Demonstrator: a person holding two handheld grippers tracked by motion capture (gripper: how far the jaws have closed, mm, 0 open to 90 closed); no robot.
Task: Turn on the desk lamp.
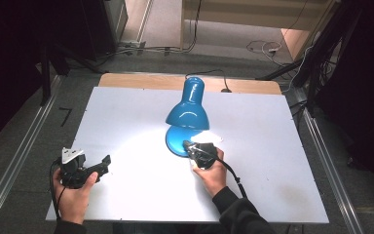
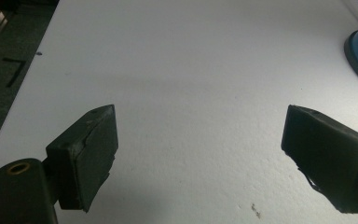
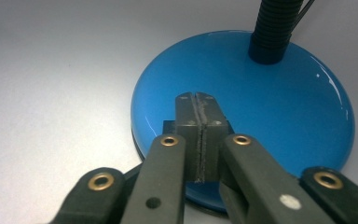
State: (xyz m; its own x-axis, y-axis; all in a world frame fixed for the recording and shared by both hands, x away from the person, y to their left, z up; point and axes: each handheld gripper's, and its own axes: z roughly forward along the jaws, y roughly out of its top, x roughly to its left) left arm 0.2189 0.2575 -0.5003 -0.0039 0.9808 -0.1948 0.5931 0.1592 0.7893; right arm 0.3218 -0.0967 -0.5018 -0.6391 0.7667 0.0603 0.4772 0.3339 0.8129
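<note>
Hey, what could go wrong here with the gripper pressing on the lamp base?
1. The right gripper, jaws shut, rests its tips on the glossy, domed lamp base; they could skid off onto the table.
2. The shade leans out over the base on a flexible neck, so a hard push might rock the lamp.
3. The left gripper is open and apart from the lamp, so nothing steadies it.
</note>
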